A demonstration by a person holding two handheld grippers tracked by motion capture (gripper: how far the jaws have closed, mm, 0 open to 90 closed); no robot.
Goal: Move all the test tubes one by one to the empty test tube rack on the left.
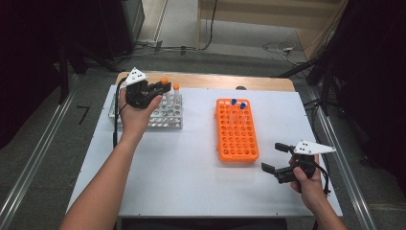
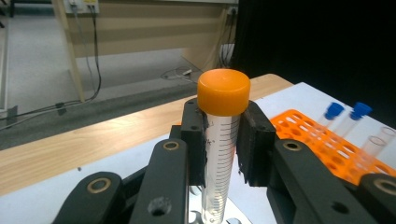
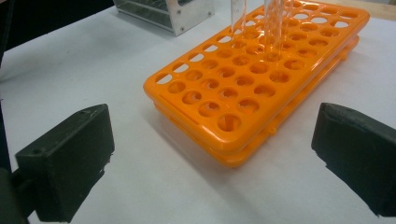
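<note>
Left hand-held gripper [image 2: 223, 140] is clamped tight on a clear plastic tube with orange cap [image 2: 223, 116]; right hand-held gripper [image 1: 276, 158] sits wide apart, empty.

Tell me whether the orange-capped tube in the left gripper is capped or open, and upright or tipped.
Capped and upright. The orange-capped tube stands vertical between the left gripper's pads, its orange cap seated on top.
</note>
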